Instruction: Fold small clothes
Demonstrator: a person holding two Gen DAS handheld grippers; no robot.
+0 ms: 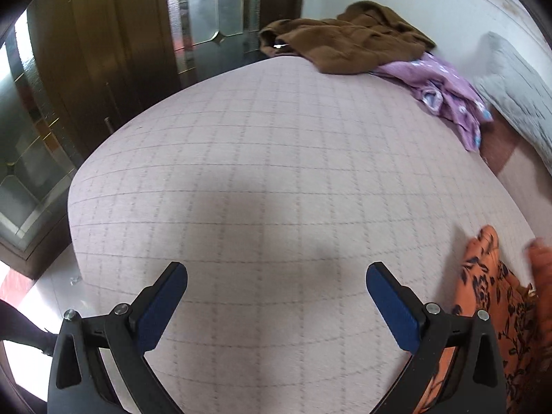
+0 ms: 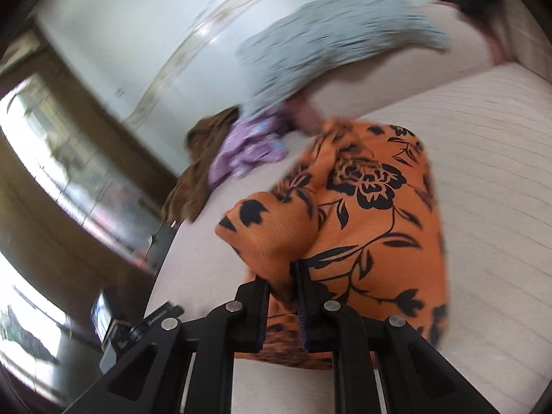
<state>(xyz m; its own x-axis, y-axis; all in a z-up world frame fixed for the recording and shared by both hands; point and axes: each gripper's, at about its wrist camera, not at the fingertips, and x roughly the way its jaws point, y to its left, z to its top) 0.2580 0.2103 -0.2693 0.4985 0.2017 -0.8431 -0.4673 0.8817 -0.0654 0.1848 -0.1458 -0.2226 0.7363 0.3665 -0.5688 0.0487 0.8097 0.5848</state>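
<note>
A fold of the orange floral garment is pinched between the closed fingers of the right tool at the lower centre of the right wrist view. From the clamped fold the cloth is spread upward and to the right across the bed, with a bunched cuff-like lobe raised just left of the fingers. The right tool is seen pointing along the bed surface, tilted so that the room appears slanted, and much of this view is blurred.

In the left wrist view the same garment is found at the lower right edge of the frame, just beside the right-hand finger of the left tool but not between its fingers. The left tool is held wide apart over the bare checked sheet, nothing being gripped, and is aimed across the bed towards its far edge.

Further out, a purple printed garment and a brown garment are piled at the upper right, well apart from both tools. A grey pillow is seen at the right edge.
</note>
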